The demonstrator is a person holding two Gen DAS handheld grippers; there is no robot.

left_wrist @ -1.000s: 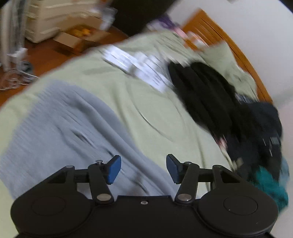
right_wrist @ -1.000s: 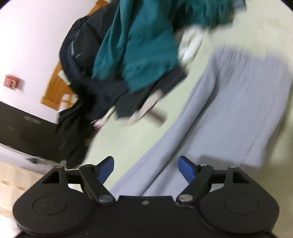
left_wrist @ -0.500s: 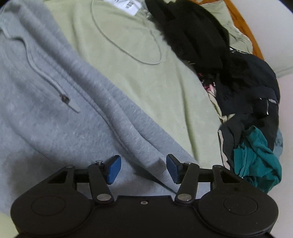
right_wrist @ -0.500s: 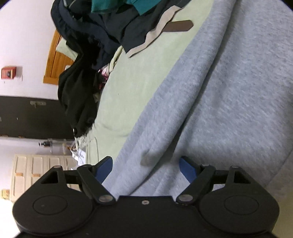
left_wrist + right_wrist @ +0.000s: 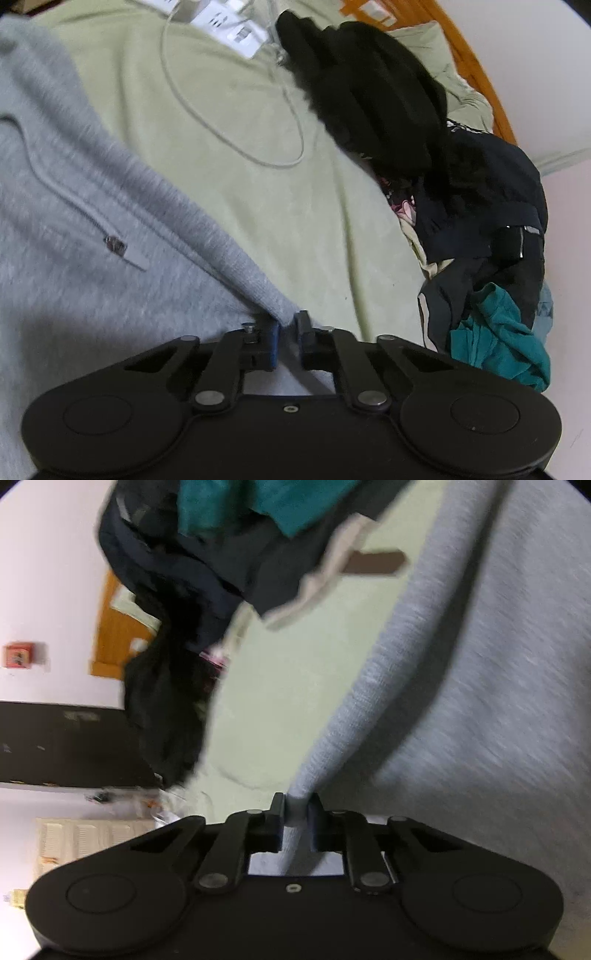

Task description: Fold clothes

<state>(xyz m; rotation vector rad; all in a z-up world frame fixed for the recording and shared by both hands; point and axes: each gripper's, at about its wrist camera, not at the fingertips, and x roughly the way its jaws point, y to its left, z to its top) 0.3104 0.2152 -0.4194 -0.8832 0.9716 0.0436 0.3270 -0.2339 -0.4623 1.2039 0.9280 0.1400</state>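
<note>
Grasp step — my left claw [image 5: 287,334] and right claw [image 5: 297,818] are both closing, pinching the grey hoodie's [image 5: 74,206] edge on the bed [image 5: 280,206]; next I lift and fold across.

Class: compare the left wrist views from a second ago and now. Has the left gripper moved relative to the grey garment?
Yes. The left gripper has come down toward the grey garment and closed on its edge; the black clothes pile now looms larger.
</note>
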